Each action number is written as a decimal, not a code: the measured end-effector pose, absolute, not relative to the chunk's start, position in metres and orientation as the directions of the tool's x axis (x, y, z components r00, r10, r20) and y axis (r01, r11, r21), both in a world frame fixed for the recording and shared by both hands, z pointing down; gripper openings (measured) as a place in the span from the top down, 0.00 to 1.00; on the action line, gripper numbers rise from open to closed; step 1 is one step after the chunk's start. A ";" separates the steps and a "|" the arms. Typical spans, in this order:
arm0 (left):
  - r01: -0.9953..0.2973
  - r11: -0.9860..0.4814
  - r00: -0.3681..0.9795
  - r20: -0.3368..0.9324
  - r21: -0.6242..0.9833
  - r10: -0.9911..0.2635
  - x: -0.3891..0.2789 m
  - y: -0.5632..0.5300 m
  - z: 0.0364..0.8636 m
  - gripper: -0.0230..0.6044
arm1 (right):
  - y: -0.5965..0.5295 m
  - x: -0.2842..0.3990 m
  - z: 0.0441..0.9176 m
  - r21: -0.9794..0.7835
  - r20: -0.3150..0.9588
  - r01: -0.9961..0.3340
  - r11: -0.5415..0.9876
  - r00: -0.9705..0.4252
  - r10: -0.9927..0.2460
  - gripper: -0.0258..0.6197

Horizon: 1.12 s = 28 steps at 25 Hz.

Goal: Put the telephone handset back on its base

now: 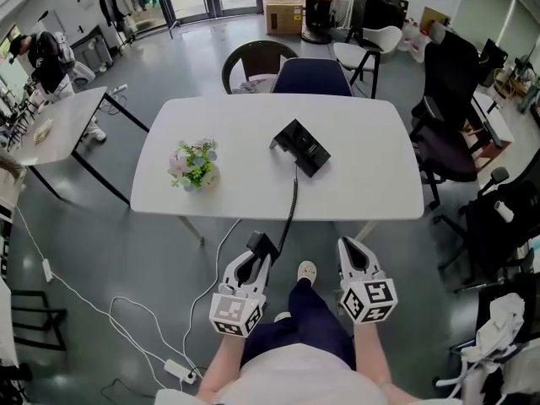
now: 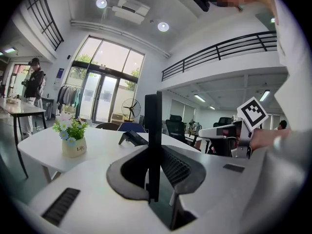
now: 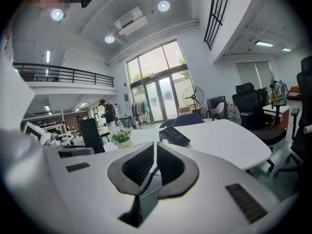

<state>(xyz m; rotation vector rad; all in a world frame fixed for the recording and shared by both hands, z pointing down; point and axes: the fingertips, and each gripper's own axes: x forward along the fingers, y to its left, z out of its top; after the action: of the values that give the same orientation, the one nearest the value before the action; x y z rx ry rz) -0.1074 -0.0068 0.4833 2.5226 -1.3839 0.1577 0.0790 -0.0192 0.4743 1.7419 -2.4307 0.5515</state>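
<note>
The black telephone base (image 1: 300, 147) lies on the white table (image 1: 363, 184), and its coiled cord (image 1: 292, 201) runs down off the near edge. The cord ends at the black handset (image 1: 263, 243), which my left gripper (image 1: 256, 256) holds below the table's front edge. In the left gripper view the handset (image 2: 153, 130) stands upright, clamped between the jaws, with the base (image 2: 131, 138) ahead on the table. My right gripper (image 1: 352, 251) hovers beside it, its jaws together and empty. The right gripper view shows the base (image 3: 174, 136) past the pads.
A small flower pot (image 1: 196, 165) stands on the table's left half. Chairs (image 1: 312, 76) line the far side, and black office chairs (image 1: 447, 133) sit to the right. A second table (image 1: 59, 129) and a person (image 1: 46, 57) are at the left. Cables (image 1: 126, 319) lie on the floor.
</note>
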 end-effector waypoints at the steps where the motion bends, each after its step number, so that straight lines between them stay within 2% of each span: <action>1: -0.842 -0.510 0.538 0.216 0.174 -0.815 -0.106 -0.014 0.483 0.83 | -0.027 0.080 0.474 -0.231 0.288 -0.930 0.285 -0.345 -0.893 0.90; 28: -0.819 -0.524 0.564 0.166 0.234 -0.809 -0.048 -0.162 0.473 0.83 | -0.171 0.128 0.474 -0.242 0.277 -0.923 0.299 -0.361 -0.890 0.90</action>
<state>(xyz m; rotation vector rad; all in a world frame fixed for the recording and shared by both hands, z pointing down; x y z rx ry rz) -0.0479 -0.1622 0.4734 2.5157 -1.3448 0.0529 0.1276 -0.1714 0.4741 1.7208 -2.4587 0.5553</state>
